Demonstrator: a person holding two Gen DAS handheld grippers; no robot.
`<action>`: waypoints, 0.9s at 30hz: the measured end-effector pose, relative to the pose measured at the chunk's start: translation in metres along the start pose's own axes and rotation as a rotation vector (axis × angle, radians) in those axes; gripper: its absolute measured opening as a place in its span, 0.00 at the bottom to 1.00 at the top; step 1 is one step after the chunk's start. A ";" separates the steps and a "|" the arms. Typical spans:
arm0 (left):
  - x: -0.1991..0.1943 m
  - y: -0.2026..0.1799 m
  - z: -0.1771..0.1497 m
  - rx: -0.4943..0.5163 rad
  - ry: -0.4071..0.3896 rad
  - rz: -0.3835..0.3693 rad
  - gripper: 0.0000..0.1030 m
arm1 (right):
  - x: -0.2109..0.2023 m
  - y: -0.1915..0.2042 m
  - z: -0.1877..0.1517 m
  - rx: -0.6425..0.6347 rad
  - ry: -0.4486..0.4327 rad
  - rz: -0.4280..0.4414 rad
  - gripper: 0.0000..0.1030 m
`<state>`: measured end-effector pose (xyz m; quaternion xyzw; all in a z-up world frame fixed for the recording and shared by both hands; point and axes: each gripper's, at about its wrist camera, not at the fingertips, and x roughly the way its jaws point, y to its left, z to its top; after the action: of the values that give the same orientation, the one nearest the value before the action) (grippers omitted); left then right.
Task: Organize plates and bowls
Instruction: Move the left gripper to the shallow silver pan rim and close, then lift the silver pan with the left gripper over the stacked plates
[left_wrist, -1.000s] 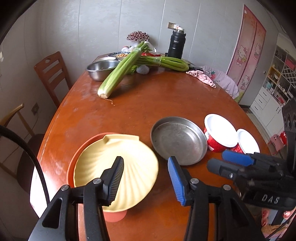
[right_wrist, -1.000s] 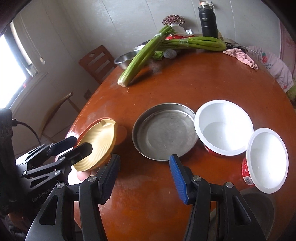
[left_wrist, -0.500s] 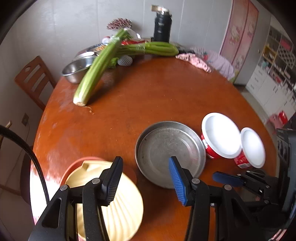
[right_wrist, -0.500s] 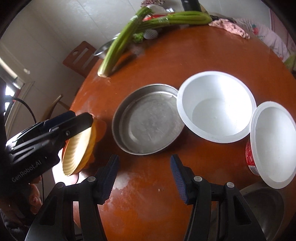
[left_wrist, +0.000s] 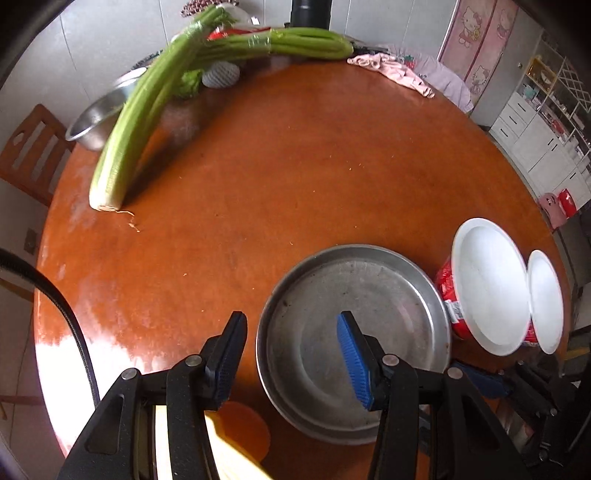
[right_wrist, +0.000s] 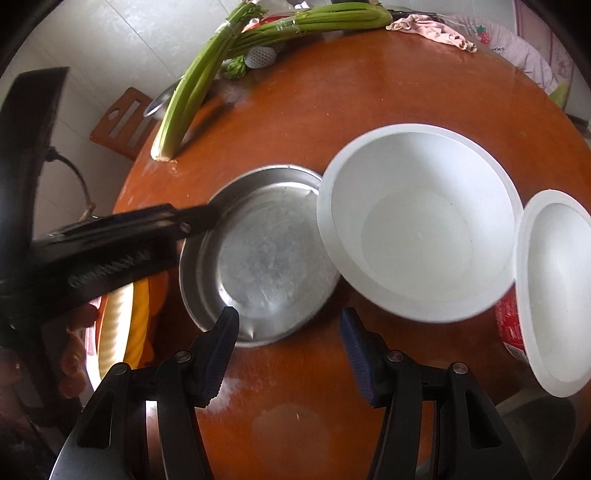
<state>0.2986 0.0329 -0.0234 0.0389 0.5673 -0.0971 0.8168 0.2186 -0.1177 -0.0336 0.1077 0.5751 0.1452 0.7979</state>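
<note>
Bright window glare lower left, fisheye-warped edges.

Black plastic frames on the left gripper (left_wrist: 291, 354) and the right gripper (right_wrist: 290, 352), each with 2 fingers (left_wrist: 354, 360) faced in ribbed blue pads. Round silver screws at the finger joints. Black cable (left_wrist: 70, 325) curving along the left side. White embossed lettering on the housing, too blurred to read. Reddish bare skin of a hand (right_wrist: 75, 350) beneath.
</note>
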 end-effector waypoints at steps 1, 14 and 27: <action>0.003 0.000 0.001 0.001 0.004 0.000 0.45 | 0.001 0.000 0.001 0.002 0.001 0.003 0.57; 0.019 0.011 -0.004 -0.053 0.039 -0.012 0.23 | 0.012 0.005 0.006 0.003 -0.028 -0.041 0.56; -0.038 0.021 -0.017 -0.082 -0.085 -0.034 0.23 | -0.017 0.017 -0.002 0.007 -0.083 0.055 0.56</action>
<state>0.2745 0.0609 0.0055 -0.0085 0.5361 -0.0893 0.8394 0.2102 -0.1076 -0.0137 0.1321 0.5389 0.1607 0.8163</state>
